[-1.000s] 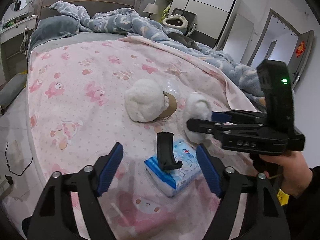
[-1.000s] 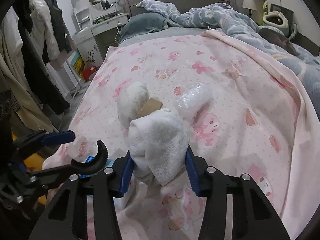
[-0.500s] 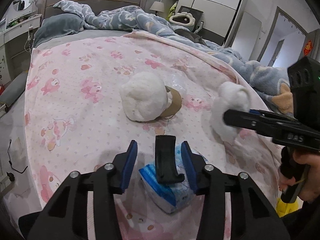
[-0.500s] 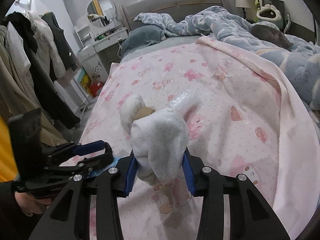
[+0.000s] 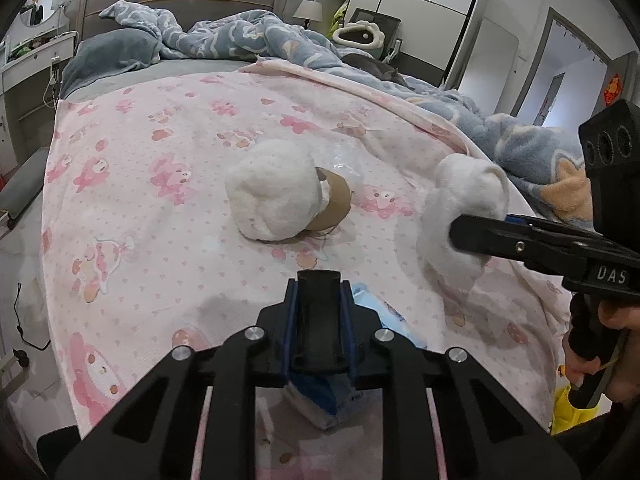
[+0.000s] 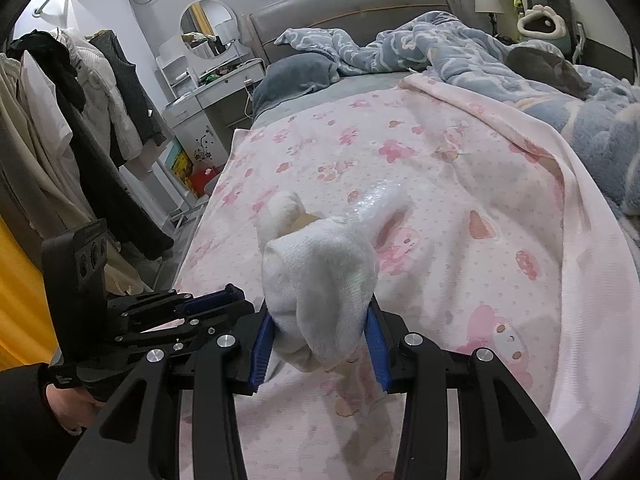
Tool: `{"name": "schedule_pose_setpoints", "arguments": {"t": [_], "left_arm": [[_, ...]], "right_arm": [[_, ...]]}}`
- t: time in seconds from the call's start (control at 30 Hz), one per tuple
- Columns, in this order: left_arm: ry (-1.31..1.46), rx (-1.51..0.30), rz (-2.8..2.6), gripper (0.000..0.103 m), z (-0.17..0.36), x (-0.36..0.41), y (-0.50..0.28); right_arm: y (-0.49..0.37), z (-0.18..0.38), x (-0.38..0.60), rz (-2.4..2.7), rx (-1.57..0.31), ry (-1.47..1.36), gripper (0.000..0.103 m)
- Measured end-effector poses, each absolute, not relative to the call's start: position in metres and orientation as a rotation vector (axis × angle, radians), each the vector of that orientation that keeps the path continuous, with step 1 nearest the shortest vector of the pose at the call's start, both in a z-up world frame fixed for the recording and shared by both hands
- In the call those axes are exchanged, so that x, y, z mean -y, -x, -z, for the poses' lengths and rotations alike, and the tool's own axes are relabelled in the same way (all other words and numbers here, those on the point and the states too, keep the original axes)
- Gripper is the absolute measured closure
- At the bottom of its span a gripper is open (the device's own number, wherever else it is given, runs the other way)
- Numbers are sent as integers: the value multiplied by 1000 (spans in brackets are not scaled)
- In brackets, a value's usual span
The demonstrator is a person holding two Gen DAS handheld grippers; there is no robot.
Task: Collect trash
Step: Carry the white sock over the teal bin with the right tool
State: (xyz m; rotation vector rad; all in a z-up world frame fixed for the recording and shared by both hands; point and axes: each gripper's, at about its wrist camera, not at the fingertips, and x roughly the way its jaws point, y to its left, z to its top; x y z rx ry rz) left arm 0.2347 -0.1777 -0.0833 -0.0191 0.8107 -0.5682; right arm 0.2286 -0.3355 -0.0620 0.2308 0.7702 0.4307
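My left gripper (image 5: 319, 312) is shut on a black curved plastic clip (image 5: 319, 304), held just above a blue tissue pack (image 5: 384, 312) on the pink bed cover. My right gripper (image 6: 320, 340) is shut on a white fluffy sock (image 6: 320, 276), lifted off the bed; it also shows in the left wrist view (image 5: 460, 216). A second white fluffy sock (image 5: 274, 196) lies mid-bed against a brown cardboard ring (image 5: 334, 206), with clear crumpled plastic wrap (image 6: 376, 200) behind it.
The pink patterned cover (image 5: 160, 160) spreads over the bed. A blue quilt (image 5: 260, 40) and grey pillow (image 5: 112, 52) lie at the head. A grey cat (image 6: 548, 68) rests on the right. Clothes (image 6: 60, 120) hang left of the bed, by a white dresser (image 6: 204, 108).
My left gripper's jaws closed from wide open onto the black clip. My right gripper lifted the white sock up and away to the right of the bed's middle.
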Motion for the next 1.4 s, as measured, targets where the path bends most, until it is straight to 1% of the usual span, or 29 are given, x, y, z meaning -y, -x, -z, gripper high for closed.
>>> {"name": "schedule_pose_setpoints", "arguments": {"t": [0.43,0.87,1.4], "left_arm": [[30,-781,504,82,63,136,-217],[9,-801,421,81,55,81,-191],[-23,-902,316,81,76,6,-183]], "right_arm": [[-224,52,299,-479,-767,-217,61],[-210,45,244,-548,-760,-190,61],[-211,32,165,-656,-764,-144,61]]}}
